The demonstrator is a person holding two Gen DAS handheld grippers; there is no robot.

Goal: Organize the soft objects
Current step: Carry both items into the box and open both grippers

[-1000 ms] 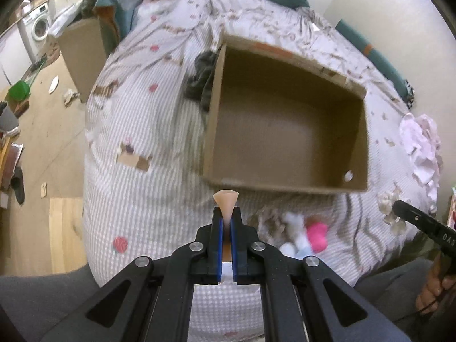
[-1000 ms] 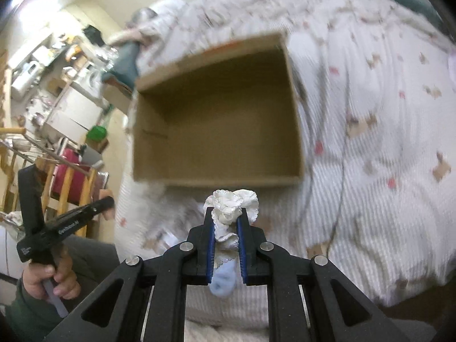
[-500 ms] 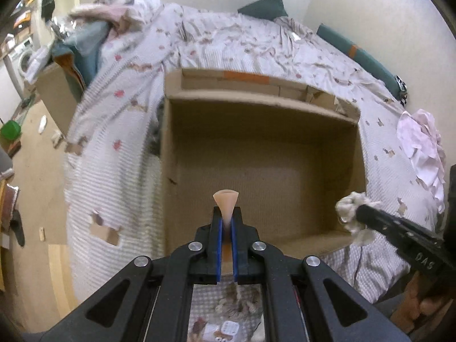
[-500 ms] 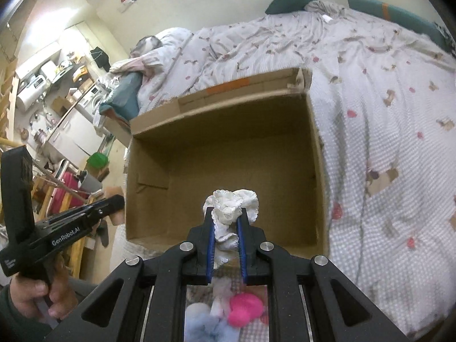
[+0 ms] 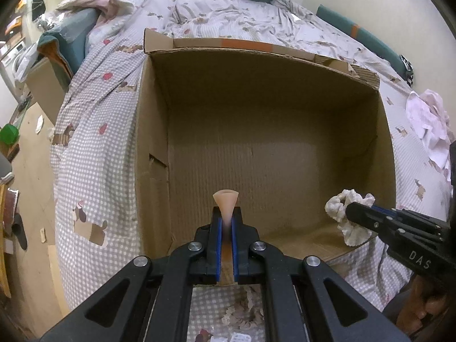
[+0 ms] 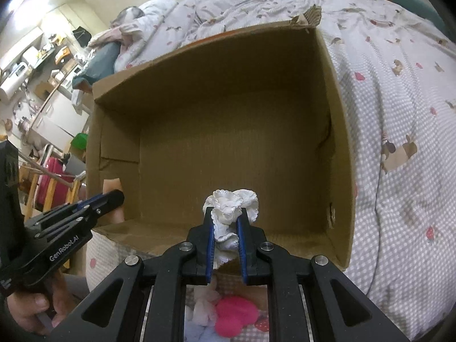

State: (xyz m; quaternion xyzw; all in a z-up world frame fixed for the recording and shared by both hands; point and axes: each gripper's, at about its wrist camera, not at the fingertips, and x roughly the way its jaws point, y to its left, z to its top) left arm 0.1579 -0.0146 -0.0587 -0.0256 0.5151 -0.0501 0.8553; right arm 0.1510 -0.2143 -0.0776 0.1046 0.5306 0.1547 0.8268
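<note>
A: What fills the frame?

B: A bed cover (image 5: 94, 154) with a check pattern, and on it an open cardboard box (image 5: 384, 131), in the centre of both views.

A: And the tongs?

B: The left gripper (image 5: 225, 222), low centre, is closed on a thin peach soft piece (image 5: 225, 199) over the near edge of the box. The right gripper (image 6: 226, 222) is clamped on a white frilly scrunchie (image 6: 232, 205). A pink soft toy (image 6: 233, 317) lies at the bottom, outside the box.
</note>
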